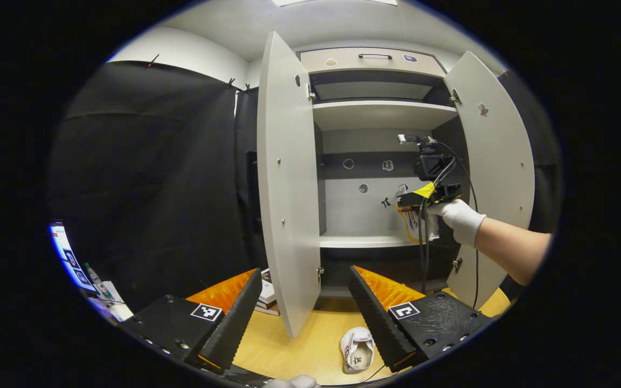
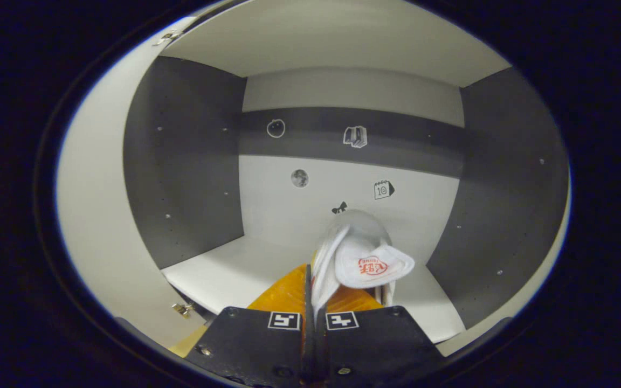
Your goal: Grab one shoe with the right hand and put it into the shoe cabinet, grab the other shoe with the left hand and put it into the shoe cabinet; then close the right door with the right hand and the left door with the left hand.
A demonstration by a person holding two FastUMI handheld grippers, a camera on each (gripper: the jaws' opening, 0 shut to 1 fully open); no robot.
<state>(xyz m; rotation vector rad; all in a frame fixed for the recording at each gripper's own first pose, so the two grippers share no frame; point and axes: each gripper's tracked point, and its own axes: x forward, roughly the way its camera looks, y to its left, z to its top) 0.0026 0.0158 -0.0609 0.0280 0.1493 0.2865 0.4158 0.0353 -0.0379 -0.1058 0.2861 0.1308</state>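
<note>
We start at the right gripper [image 2: 313, 302], whose fingers are pinched together on the white shoe [image 2: 361, 253]; the shoe juts forward from the tips at about 12 o'clock, its tongue flopped toward 3 o'clock. In the left gripper view we see that same gripper [image 1: 415, 202], carried by a gloved hand [image 1: 459, 218], reaching into the shoe cabinet [image 1: 380, 113] just above the middle shelf [image 2: 235, 269]. The left gripper [image 1: 308, 318] stands with its fingers spread wide and nothing between them, and the second shoe [image 1: 357, 350] lies on the wooden floor [image 1: 289, 350] at roughly 5 o'clock from the tips, just beside the right finger.

Our judgement: the step in hand is setting the first shoe down. To do it well we should lower until the sole rests on the shelf, well back from the front edge (so the doors can swing shut later), and only then let go. Both doors, the left door [image 1: 289, 183] and the right door [image 1: 496, 161], stand open, so nothing blocks the way in.
</note>
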